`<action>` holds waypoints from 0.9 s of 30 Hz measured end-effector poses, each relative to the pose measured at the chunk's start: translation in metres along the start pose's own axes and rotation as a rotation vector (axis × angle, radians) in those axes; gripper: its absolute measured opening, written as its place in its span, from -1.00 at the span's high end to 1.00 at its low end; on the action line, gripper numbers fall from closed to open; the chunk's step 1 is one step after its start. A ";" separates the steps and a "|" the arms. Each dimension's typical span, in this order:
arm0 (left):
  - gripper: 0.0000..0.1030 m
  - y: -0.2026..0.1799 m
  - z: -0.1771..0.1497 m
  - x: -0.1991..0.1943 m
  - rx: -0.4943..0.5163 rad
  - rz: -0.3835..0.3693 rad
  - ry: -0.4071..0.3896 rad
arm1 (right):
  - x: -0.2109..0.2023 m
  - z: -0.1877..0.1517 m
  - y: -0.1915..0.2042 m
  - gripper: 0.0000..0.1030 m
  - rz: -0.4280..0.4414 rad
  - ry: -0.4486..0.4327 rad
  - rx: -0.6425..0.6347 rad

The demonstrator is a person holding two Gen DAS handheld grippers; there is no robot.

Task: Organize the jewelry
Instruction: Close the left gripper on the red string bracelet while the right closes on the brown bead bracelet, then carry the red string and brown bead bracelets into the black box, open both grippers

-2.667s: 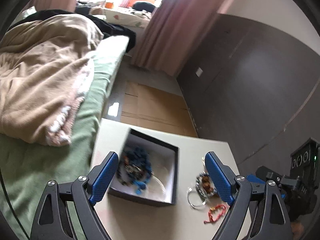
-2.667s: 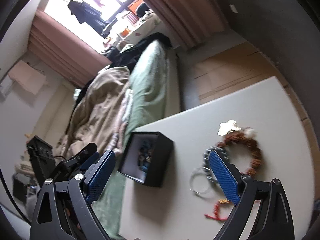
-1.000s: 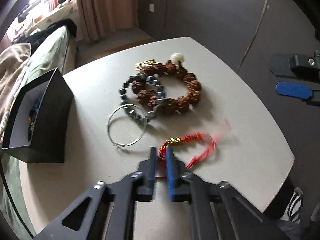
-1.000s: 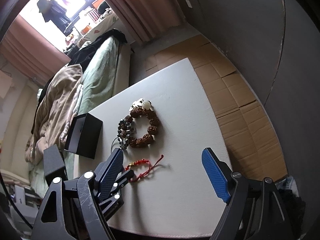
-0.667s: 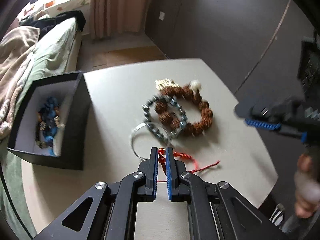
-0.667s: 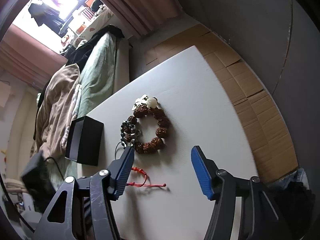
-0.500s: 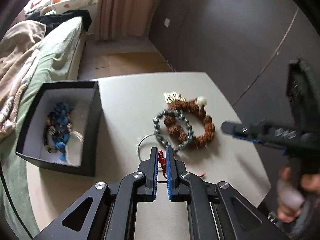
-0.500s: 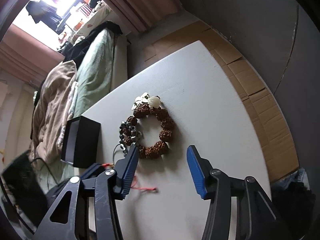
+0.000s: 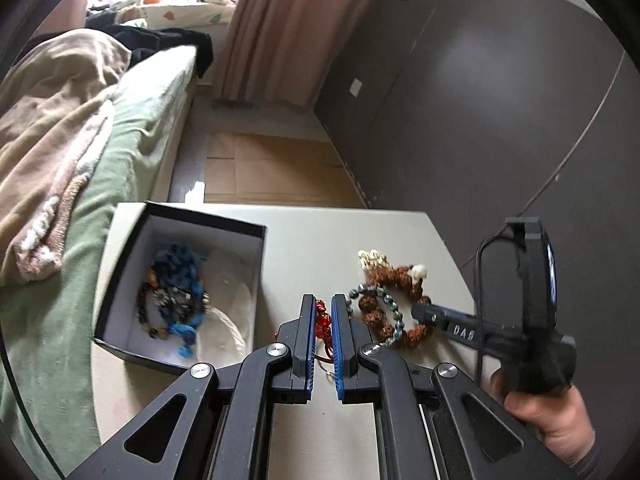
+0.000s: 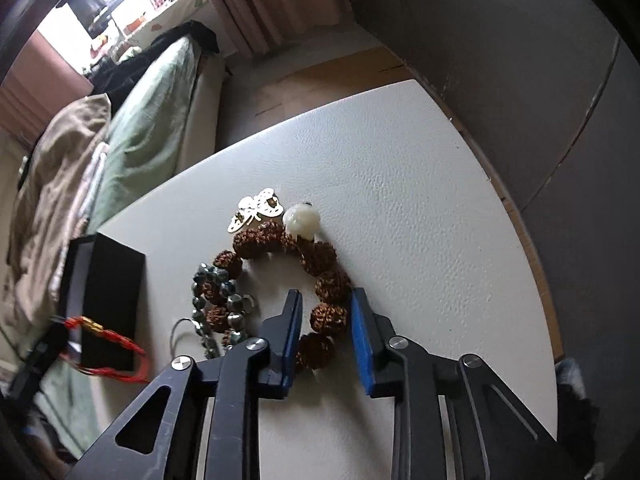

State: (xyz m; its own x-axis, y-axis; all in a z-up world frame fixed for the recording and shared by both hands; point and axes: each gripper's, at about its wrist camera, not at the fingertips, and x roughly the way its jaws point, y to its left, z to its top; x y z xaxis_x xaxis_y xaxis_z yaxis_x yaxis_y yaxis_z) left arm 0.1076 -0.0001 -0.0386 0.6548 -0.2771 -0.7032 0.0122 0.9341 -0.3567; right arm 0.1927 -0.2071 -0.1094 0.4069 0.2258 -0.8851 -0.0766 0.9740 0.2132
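My left gripper [image 9: 323, 305] is shut on a red cord bracelet [image 9: 322, 322] and holds it above the table, just right of the open black box [image 9: 244, 229]. The box holds blue and dark beaded jewelry [image 9: 176, 292]. The red bracelet also shows in the right wrist view [image 10: 108, 338], hanging beside the box [image 10: 108, 280]. My right gripper [image 10: 325, 300] is open, its jaws on either side of the brown seed-bead bracelet [image 10: 326, 284] lying on the table. A grey bead bracelet [image 10: 216, 284] and a thin silver bangle [image 10: 176, 328] lie just left of it.
A gold charm [image 10: 256, 208] and a white bead [image 10: 302, 220] sit at the far end of the brown bracelet. The white table [image 10: 420, 220] ends near a dark wall on the right. A bed with a green sheet [image 9: 120, 140] runs along the left.
My left gripper has lifted the red bracelet off the table and carried it left toward the box. My right gripper has come down over the brown bracelet and narrowed its opening.
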 end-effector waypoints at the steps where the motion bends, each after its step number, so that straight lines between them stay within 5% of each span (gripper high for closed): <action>1: 0.86 0.002 0.000 -0.003 -0.003 -0.003 -0.007 | 0.000 -0.001 0.001 0.57 -0.006 -0.004 -0.012; 5: 0.86 0.009 0.000 -0.018 -0.010 0.000 -0.035 | -0.007 -0.004 -0.011 0.59 0.044 0.003 0.027; 8: 0.86 0.017 0.003 -0.032 -0.033 -0.002 -0.065 | -0.026 -0.004 -0.030 0.60 0.219 -0.026 0.137; 14: 0.86 0.030 0.008 -0.052 -0.072 -0.013 -0.122 | -0.061 -0.006 -0.037 0.60 0.375 -0.114 0.177; 27: 0.86 0.058 0.017 -0.067 -0.150 -0.003 -0.189 | -0.103 -0.011 -0.008 0.60 0.463 -0.204 0.148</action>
State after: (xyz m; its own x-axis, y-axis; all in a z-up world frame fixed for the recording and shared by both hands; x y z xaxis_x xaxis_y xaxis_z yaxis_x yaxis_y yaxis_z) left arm 0.0770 0.0764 -0.0015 0.7850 -0.2191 -0.5795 -0.0893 0.8856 -0.4558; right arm 0.1411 -0.2382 -0.0243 0.5309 0.6093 -0.5890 -0.1671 0.7566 0.6321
